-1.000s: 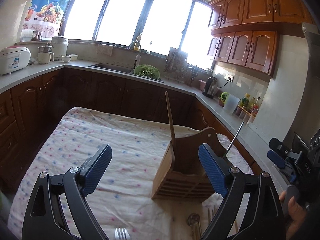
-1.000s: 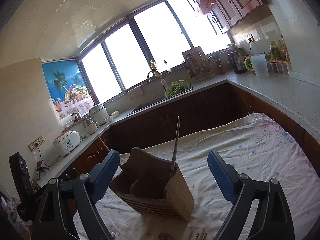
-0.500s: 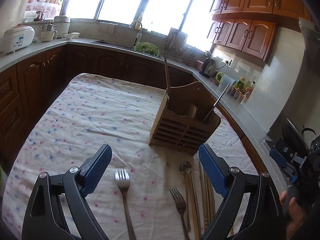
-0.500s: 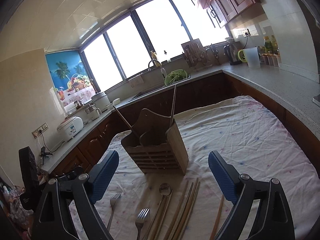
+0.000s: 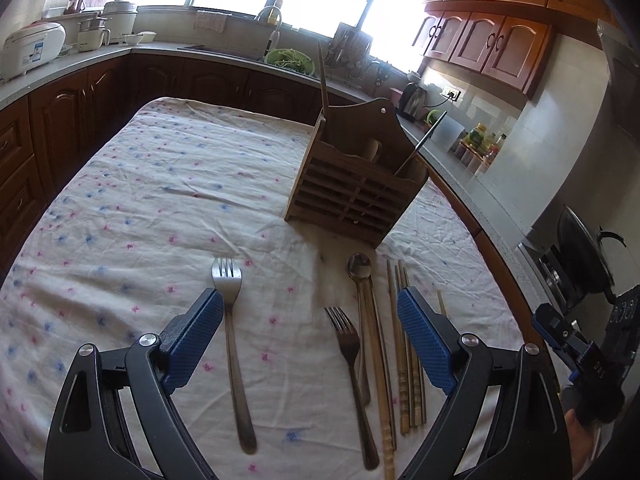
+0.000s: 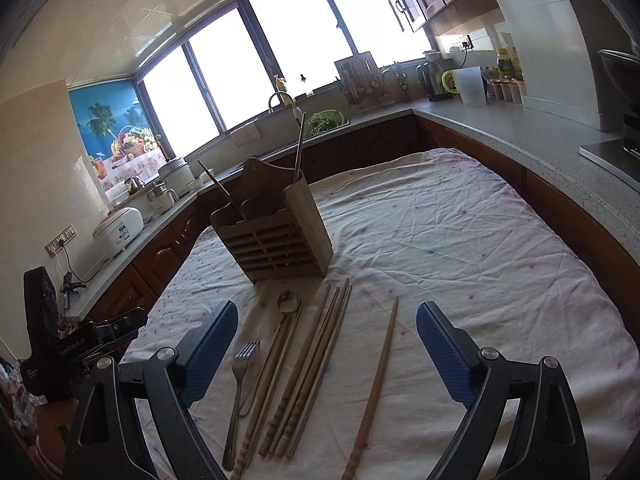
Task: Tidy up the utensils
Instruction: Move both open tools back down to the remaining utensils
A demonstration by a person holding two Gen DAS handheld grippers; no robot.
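Kitchen desk cloth (image 5: 160, 184) now shows forks, a spoon (image 5: 360, 268) and chopsticks (image 6: 320, 344) (hidden before); both grippers' jaws stand wide open, empty.

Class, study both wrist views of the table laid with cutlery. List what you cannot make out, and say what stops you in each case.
- Wooden holder: contents hidden below its walls, both views; only sticks poke out.
- Chopsticks: exact count unclear, left wrist view; the left gripper finger covers some.
- Lone chopstick: lower end cut by the frame edge, right wrist view.
- Bottle labels: too small.
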